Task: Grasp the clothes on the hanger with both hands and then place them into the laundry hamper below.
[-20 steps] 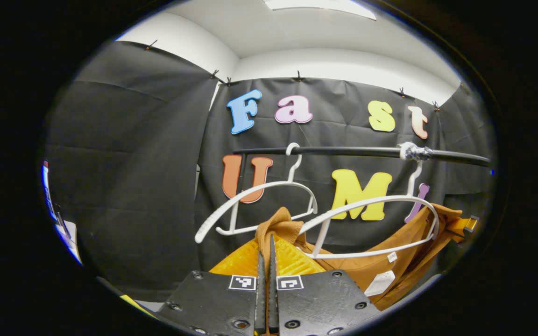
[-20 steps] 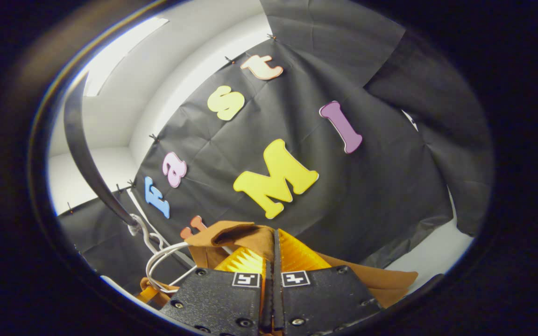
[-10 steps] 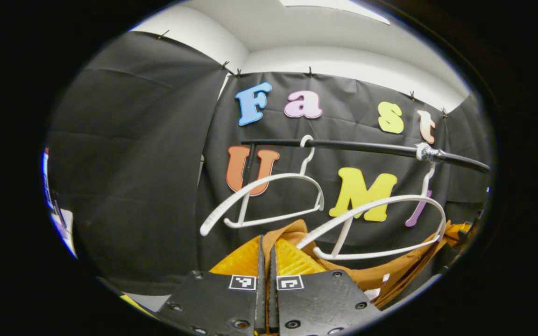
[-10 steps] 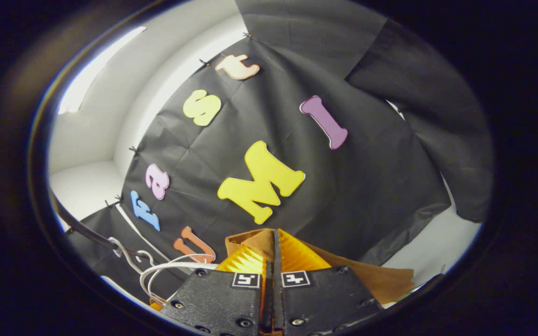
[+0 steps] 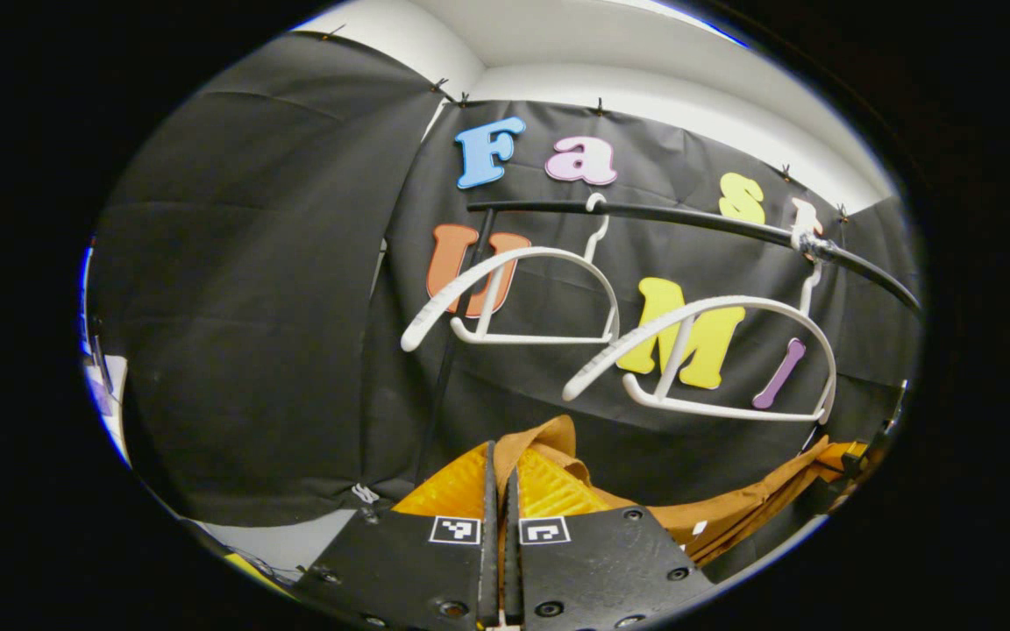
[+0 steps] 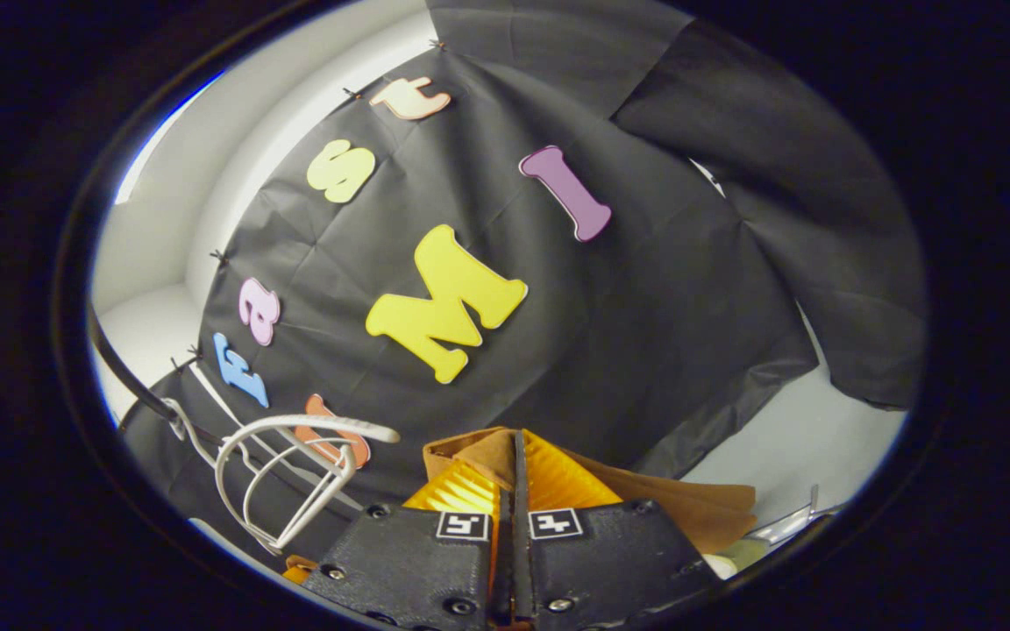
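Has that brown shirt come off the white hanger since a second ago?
Yes. The brown shirt has dropped down: it was draped around the right-hand white hanger, and now it hangs clear below it, pinched in the left tongs.

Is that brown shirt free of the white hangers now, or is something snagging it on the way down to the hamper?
Nothing visible snags it. The brown shirt is pinched in both tongs and hangs below the two bare white hangers, apart from them. The hamper lies outside these views, so the path lower down cannot be judged.
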Demonstrator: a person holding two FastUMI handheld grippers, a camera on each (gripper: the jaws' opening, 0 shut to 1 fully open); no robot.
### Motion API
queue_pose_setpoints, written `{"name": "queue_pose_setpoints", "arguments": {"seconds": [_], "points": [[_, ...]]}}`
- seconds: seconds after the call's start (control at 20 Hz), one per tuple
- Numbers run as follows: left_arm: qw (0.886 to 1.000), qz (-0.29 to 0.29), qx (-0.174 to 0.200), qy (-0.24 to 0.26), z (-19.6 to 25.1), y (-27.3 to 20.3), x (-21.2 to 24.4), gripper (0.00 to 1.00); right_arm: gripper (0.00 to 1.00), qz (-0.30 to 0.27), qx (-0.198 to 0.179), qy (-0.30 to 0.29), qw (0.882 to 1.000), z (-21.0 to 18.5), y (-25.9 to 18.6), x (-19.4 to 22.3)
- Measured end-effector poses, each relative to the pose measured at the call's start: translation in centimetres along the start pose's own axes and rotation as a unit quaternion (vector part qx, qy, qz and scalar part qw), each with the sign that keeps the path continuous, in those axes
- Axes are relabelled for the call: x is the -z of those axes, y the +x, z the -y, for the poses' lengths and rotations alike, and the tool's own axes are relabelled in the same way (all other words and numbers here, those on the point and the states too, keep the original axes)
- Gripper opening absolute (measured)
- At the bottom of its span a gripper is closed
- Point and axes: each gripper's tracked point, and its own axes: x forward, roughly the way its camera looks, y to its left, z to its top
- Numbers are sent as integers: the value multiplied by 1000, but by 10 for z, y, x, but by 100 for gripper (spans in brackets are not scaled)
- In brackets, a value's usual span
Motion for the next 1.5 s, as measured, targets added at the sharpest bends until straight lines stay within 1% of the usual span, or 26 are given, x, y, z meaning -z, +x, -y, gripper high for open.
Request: {"name": "queue_pose_setpoints", "arguments": {"seconds": [0.05,0.15,0.2,0.25,0.45,0.5,0.55,0.6,0.8,1.0,1.05,1.1,1.15,1.25,1.3,1.35,1.4,1.45,1.5], "points": [[1000,-2,2,3,2,-3,3,2,3,-6,2,-3,1000,2,-2,5],[1000,-5,7,10,6,-10,8,2,4,-21,2,-11,1000,3,-10,20],[1000,-7,11,13,10,-14,10,7,4,-30,0,-16,999,1,-14,28],[1000,-9,12,17,12,-18,12,2,4,-38,-3,-23,999,0,-18,35],[999,-22,21,25,19,-30,19,2,4,-65,-13,-41,997,-7,-32,58],[999,-23,26,28,24,-35,20,7,4,-72,-17,-43,996,-9,-36,62],[999,-23,30,33,27,-39,20,2,4,-80,-21,-46,995,-13,-39,67],[999,-23,33,37,29,-41,18,2,4,-85,-27,-51,995,-17,-44,70],[996,-18,63,53,53,-55,15,2,4,-103,-50,-69,991,-36,-59,83],[993,-19,92,73,78,-66,15,2,4,-124,-78,-96,985,-58,-72,99],[992,-20,98,74,83,-69,16,7,4,-130,-86,-101,983,-64,-76,103],[991,-22,105,74,89,-71,16,3,4,-133,-94,-105,981,-71,-79,106],[991,-23,111,73,94,-74,16,7,4,-138,-103,-109,979,-79,-82,109],[989,-26,125,74,105,-77,17,7,4,-147,-114,-117,976,-89,-88,118],[988,-27,132,75,111,-79,17,2,4,-153,-116,-120,974,-93,-91,123],[987,-28,141,76,118,-81,17,2,4,-161,-124,-123,971,-100,-93,128],[986,-29,148,77,125,-82,18,7,4,-168,-129,-126,969,-104,-97,133],[984,-32,155,78,130,-85,20,2,4,-173,-135,-129,967,-109,-99,138],[984,-33,159,79,134,-85,20,2,4,-176,-139,-131,966,-114,-101,141]]}}
